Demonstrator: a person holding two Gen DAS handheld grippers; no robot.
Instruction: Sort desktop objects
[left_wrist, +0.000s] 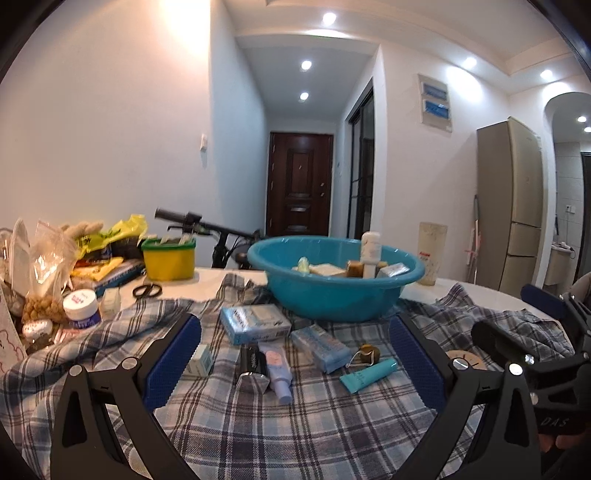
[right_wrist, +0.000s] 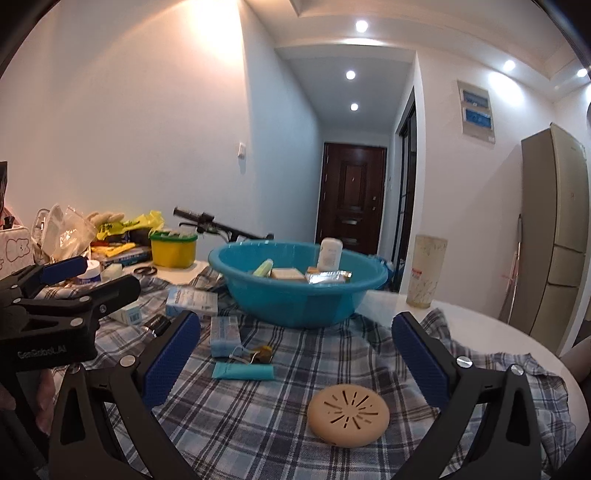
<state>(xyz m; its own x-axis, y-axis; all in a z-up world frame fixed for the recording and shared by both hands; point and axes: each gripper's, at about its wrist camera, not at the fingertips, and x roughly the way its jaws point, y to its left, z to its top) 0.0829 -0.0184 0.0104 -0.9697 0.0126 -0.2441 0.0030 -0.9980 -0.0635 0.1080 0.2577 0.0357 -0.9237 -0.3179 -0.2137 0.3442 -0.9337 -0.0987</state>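
While both claws gape empty, toiletries (left_wrist: 255, 325) surround the teal basin (left_wrist: 334, 275).

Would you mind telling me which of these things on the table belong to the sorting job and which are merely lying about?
Part of the job:
blue basin
teal tube
blue packet
tan round disc
pink tube
left gripper and right gripper, both open and empty

Just lying about:
yellow tub
scissors
bicycle handlebar
tall cup

Black claw (left_wrist: 295, 363), blue ribbed pads (left_wrist: 173, 363), silver screws
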